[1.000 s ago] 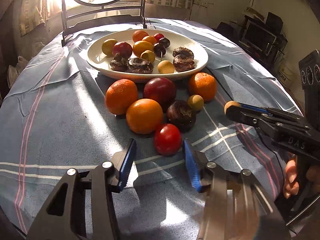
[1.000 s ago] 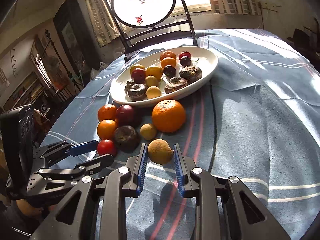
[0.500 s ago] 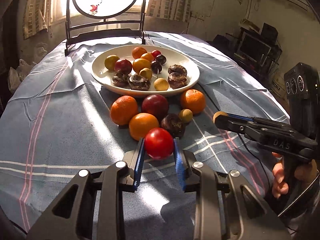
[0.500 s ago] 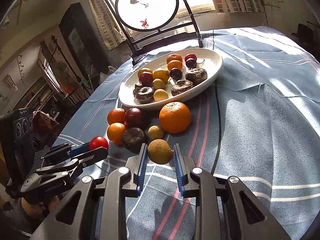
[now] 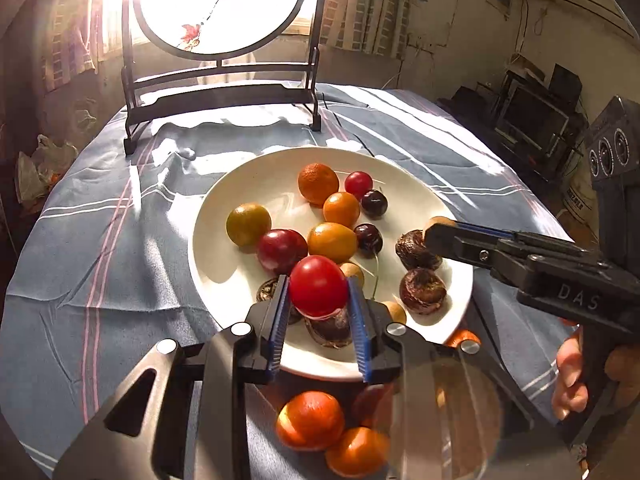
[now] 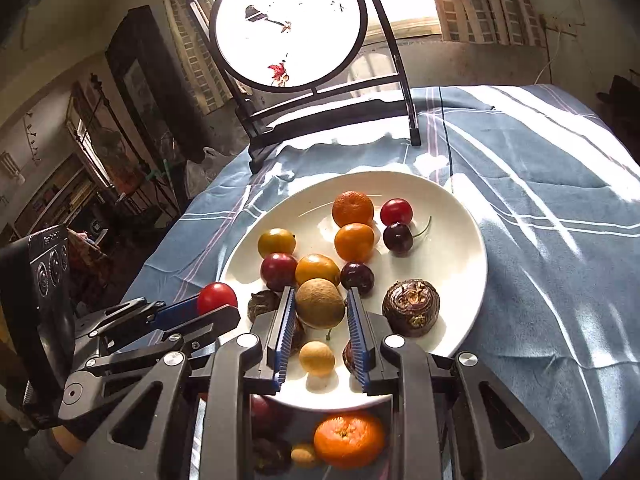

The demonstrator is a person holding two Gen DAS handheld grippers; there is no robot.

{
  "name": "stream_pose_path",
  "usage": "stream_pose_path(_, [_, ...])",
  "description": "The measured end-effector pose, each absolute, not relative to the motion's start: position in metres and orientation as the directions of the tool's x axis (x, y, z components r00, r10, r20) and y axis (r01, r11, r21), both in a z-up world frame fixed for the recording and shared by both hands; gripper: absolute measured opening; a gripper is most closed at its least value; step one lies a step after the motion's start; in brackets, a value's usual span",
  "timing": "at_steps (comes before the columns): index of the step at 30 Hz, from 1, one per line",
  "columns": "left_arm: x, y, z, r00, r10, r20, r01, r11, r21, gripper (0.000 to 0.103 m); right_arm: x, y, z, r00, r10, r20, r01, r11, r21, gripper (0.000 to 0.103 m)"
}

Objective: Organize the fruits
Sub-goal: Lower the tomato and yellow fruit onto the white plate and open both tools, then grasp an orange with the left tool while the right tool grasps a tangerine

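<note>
My left gripper (image 5: 318,296) is shut on a red tomato (image 5: 318,286) and holds it above the near part of the white plate (image 5: 224,264). My right gripper (image 6: 321,307) is shut on a yellow-brown lemon (image 6: 320,303) and holds it over the same plate (image 6: 456,264). The plate holds several fruits: oranges, plums, cherries and dark wrinkled ones. In the left wrist view the right gripper (image 5: 434,226) reaches in from the right with the lemon at its tip. In the right wrist view the left gripper (image 6: 218,306) with the tomato (image 6: 216,298) is at the plate's left rim.
Oranges (image 5: 312,420) and other fruit lie on the blue striped cloth (image 5: 100,240) in front of the plate, partly hidden under my grippers; one orange (image 6: 348,438) also shows in the right wrist view. A dark framed round screen (image 5: 220,92) stands behind the plate.
My left gripper closed on the tomato and lifted it. Both grippers moved forward and up, from over the loose fruit on the cloth to over the plate.
</note>
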State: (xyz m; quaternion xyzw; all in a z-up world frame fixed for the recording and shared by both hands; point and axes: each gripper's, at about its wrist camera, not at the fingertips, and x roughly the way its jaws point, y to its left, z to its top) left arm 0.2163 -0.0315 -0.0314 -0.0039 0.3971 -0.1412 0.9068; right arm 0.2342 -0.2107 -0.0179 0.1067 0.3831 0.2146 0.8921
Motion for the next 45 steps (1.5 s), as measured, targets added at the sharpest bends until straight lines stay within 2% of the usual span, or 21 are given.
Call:
stream_pose_path(1, [0.224, -0.03, -0.035, 0.64, -0.246, -0.728, 0.239, 0.964, -0.116, 0.03, 0.238, -0.211, -0.02, 0.619, 0.462, -0.635, -0.293, 0.886, 0.359, 0.029])
stream_pose_path(2, [0.228, -0.028, -0.038, 0.635, -0.237, -0.735, 0.225, 0.967, -0.118, 0.04, 0.237, -0.211, -0.021, 0.625, 0.462, -0.629, -0.289, 0.886, 0.364, 0.03])
stream_pose_path(3, [0.229, -0.024, -0.04, 0.634, -0.238, -0.736, 0.213, 0.968, -0.13, 0.045, 0.234, -0.212, -0.021, 0.629, 0.466, -0.622, -0.287, 0.883, 0.371, 0.036])
stream_pose_path(8, [0.19, -0.013, -0.033, 0.662, -0.253, -0.705, 0.231, 0.964, -0.129, 0.061, 0.191, -0.219, -0.022, 0.636, 0.477, -0.607, -0.312, 0.878, 0.363, 0.036])
stream_pose_path(13, [0.128, -0.023, -0.044, 0.649, -0.271, -0.711, 0.319, 0.945, -0.069, 0.065, 0.139, -0.241, -0.038, 0.663, 0.464, -0.588, -0.294, 0.883, 0.365, 0.037])
stream_pose_path(16, [0.11, -0.028, -0.059, 0.626, -0.27, -0.732, 0.342, 0.938, -0.053, 0.065, 0.125, -0.248, -0.051, 0.657, 0.459, -0.598, -0.279, 0.885, 0.373, 0.044])
stream_pose_path(23, [0.111, -0.036, -0.071, 0.615, -0.221, -0.757, 0.314, 0.949, -0.022, 0.063, 0.115, -0.245, -0.058, 0.666, 0.448, -0.597, -0.292, 0.892, 0.344, 0.044])
stream_pose_path(24, [0.114, -0.038, -0.073, 0.6, -0.224, -0.768, 0.32, 0.947, -0.027, 0.059, 0.115, -0.244, -0.059, 0.662, 0.445, -0.603, -0.288, 0.894, 0.344, 0.044])
stream_pose_path(31, [0.134, -0.035, -0.073, 0.595, -0.245, -0.766, 0.297, 0.952, -0.074, 0.051, 0.115, -0.24, -0.06, 0.652, 0.446, -0.614, -0.305, 0.895, 0.326, 0.044])
stream_pose_path(34, [0.126, -0.022, -0.066, 0.634, -0.29, -0.717, 0.285, 0.949, -0.132, 0.04, 0.116, -0.238, -0.061, 0.645, 0.441, -0.624, -0.302, 0.897, 0.323, 0.043])
stream_pose_path(35, [0.121, -0.02, -0.062, 0.656, -0.305, -0.691, 0.292, 0.946, -0.14, 0.028, 0.118, -0.238, -0.062, 0.643, 0.434, -0.631, -0.294, 0.901, 0.32, 0.043])
stream_pose_path(36, [0.116, -0.02, -0.058, 0.681, -0.297, -0.669, 0.291, 0.949, -0.125, 0.027, 0.119, -0.237, -0.062, 0.642, 0.424, -0.638, -0.285, 0.906, 0.315, 0.043])
stream_pose_path(40, [0.101, -0.027, -0.049, 0.753, -0.265, -0.603, 0.292, 0.955, -0.055, 0.027, 0.124, -0.226, -0.063, 0.637, 0.365, -0.678, -0.267, 0.931, 0.25, 0.044])
stream_pose_path(45, [0.109, -0.021, -0.051, 0.713, -0.289, -0.639, 0.294, 0.95, -0.101, 0.027, 0.139, -0.205, -0.058, 0.639, 0.286, -0.714, -0.263, 0.954, 0.147, 0.044])
